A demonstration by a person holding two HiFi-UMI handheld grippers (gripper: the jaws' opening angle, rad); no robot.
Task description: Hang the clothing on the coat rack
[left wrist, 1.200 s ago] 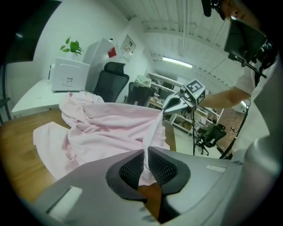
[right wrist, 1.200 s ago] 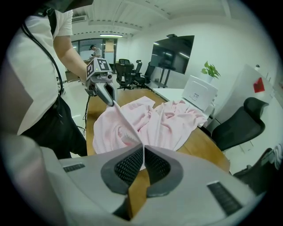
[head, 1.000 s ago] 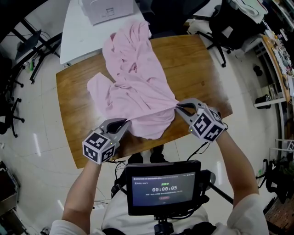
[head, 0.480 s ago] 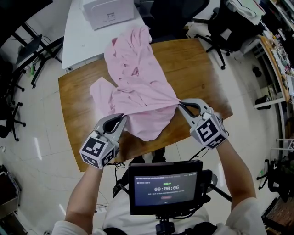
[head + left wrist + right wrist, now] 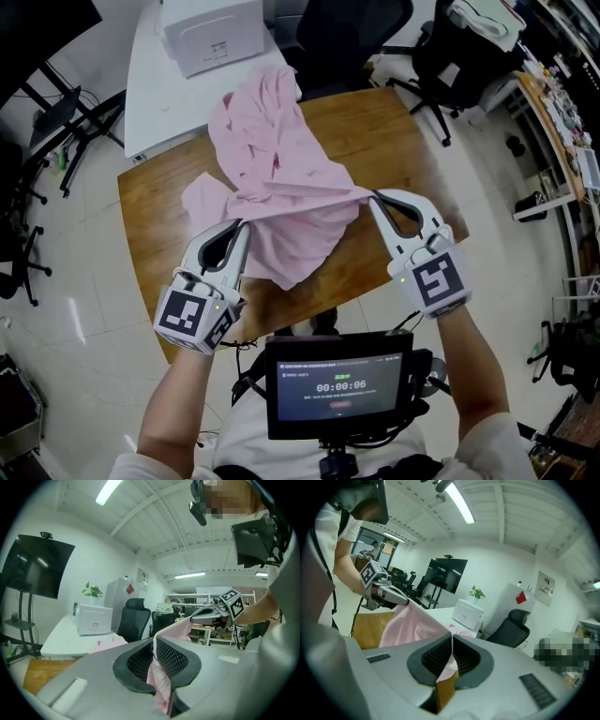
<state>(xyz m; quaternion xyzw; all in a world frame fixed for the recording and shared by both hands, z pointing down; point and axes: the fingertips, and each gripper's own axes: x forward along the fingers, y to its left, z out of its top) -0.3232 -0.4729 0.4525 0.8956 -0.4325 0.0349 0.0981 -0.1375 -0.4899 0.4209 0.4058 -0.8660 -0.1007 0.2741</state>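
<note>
The pink shirt (image 5: 281, 183) has one edge pulled into a taut line between my two grippers, raised off the wooden bench (image 5: 394, 141). The rest trails away from the fingertips, rumpled on the bench top and reaching its far edge.

On the left gripper (image 5: 240, 227) the fingers (image 5: 174, 659) are together, clamped on the fabric at the left end of that line, and a fold of pink hangs down between the mesh pads. The right gripper (image 5: 372, 197) is the same: its fingers (image 5: 436, 656) are pinched shut on a thin bit of cloth at the right end.

Beyond the shirt, well past both sets of fingertips, stands a white table (image 5: 150, 75) carrying a white box (image 5: 211, 33), with a black office chair (image 5: 352, 28) beside it. No view shows me a coat rack.

As I judge it, the grasp is made and the lift is only begun, since most of the shirt is on the bench. What is left is to raise it clear, carry it to the rack wherever that stands, hang it there and let go
</note>
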